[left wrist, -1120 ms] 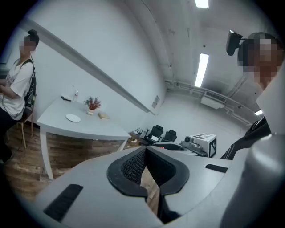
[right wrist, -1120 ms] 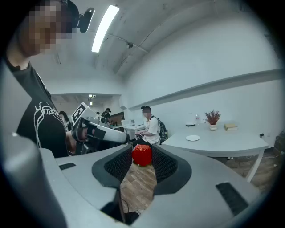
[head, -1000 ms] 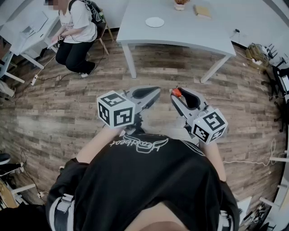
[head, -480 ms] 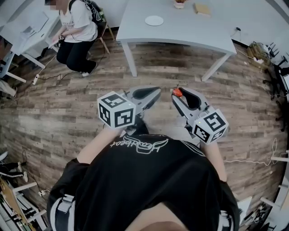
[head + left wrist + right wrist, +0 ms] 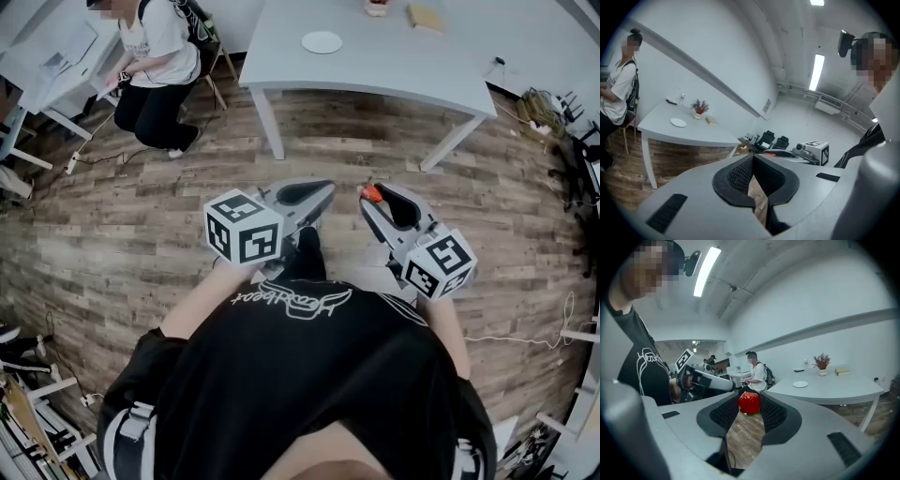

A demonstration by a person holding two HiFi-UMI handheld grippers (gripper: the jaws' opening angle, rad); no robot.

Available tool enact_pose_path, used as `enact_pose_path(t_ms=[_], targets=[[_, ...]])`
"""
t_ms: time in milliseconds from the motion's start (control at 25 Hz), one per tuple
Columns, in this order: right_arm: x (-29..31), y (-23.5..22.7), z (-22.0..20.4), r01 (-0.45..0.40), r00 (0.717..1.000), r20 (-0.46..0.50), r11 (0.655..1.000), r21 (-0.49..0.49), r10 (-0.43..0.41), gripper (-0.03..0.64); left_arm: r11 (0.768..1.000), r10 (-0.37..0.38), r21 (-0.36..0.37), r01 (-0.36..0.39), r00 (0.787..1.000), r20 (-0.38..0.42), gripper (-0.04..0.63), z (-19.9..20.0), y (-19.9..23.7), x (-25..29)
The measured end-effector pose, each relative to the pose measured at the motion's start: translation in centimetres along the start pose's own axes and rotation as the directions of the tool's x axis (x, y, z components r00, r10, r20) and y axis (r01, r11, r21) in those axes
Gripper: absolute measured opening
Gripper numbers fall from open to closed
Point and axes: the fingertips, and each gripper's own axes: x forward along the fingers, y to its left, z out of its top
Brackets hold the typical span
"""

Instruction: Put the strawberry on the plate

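Note:
The red strawberry [image 5: 749,402] sits pinched between the tips of my right gripper [image 5: 750,404], which is shut on it; in the head view the strawberry [image 5: 372,194] shows at the tip of that gripper [image 5: 371,196], held over the wooden floor. My left gripper [image 5: 328,187] is level with it on the left, and in the left gripper view its jaws [image 5: 753,158] meet at the tips with nothing between them. The white plate [image 5: 322,42] lies far ahead on the grey table [image 5: 412,70], also small in the right gripper view [image 5: 800,384] and the left gripper view [image 5: 678,123].
A seated person [image 5: 155,66] is at a desk at the far left. A small potted plant [image 5: 821,363] and a tan block [image 5: 842,371] stand on the table beyond the plate. Cables and office chairs [image 5: 574,141] crowd the right side. Table legs [image 5: 267,122] stand between me and the plate.
The view has crept slightly toward the table; both grippers keep their pose, with the strawberry still clamped in the right one.

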Motion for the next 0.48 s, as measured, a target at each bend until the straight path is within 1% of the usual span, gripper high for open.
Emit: enact_pose_path(t_ms=[240,480], targets=[[3.6,-4.4,1.5,0.017,1.000,0.001,1.000,0.012,-0.017,0.135,1.000,-0.013,0.002,0.013,1.000,-0.006,0.008,3.0,4.4,2.5],[9.1,-11.0,3.4,0.030,1.000,-0.011,0.999,0.036,-0.030,0.135,1.000,-0.022,-0.004,0.022,0.999,-0.027,0.008,7.2,11.0,6.4]])
